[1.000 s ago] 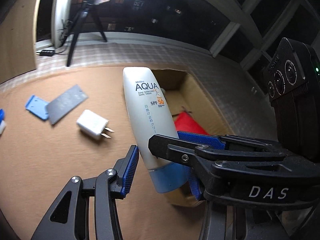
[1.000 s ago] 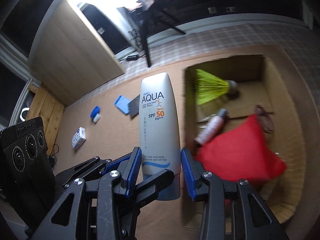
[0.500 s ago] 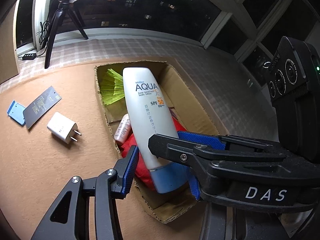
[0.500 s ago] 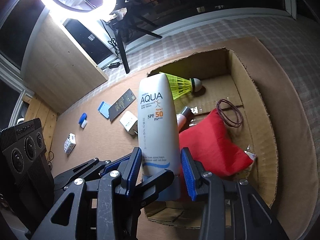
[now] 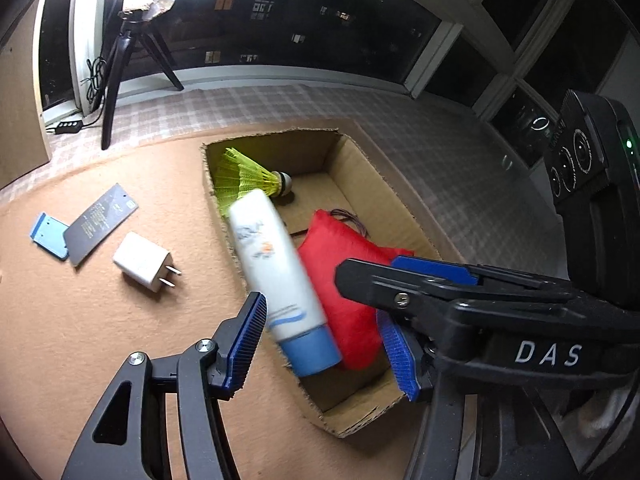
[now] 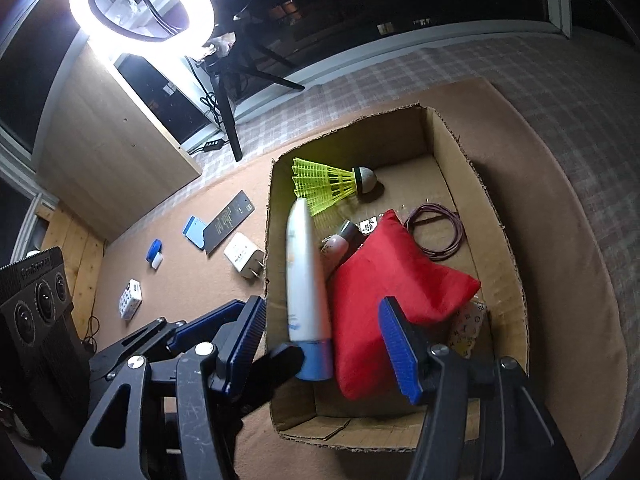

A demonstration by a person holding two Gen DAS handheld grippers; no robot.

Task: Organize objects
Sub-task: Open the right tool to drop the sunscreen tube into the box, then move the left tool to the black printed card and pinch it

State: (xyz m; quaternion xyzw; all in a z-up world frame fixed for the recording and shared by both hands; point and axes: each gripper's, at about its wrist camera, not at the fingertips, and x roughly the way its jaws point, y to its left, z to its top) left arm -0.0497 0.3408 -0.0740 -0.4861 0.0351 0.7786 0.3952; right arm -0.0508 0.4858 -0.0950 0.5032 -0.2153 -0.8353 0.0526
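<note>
A white sunscreen bottle (image 5: 276, 272) with a blue cap is motion-blurred and tilted, cap down, over the left side of the open cardboard box (image 5: 384, 184). It lies between the jaws of both grippers, but no pad presses on it. My left gripper (image 5: 322, 340) and my right gripper (image 6: 322, 344) hang over the near end of the box (image 6: 516, 280), and the jaws of both are opening. In the right wrist view the bottle (image 6: 306, 280) shows edge-on beside a red pouch (image 6: 392, 276).
The box also holds a yellow shuttlecock (image 6: 324, 184), a small bottle (image 6: 340, 240) and a looped cord (image 6: 440, 232). On the brown mat to its left lie a white charger (image 5: 142, 266), a black card (image 5: 100, 224), a blue card (image 5: 48, 234) and a dotted cube (image 6: 130, 304). A tripod (image 5: 120, 60) stands behind.
Both grippers carried the upright bottle over the box, then their jaws spread. The bottle has slipped from the pads, tipped over and dropped lower, toward the box.
</note>
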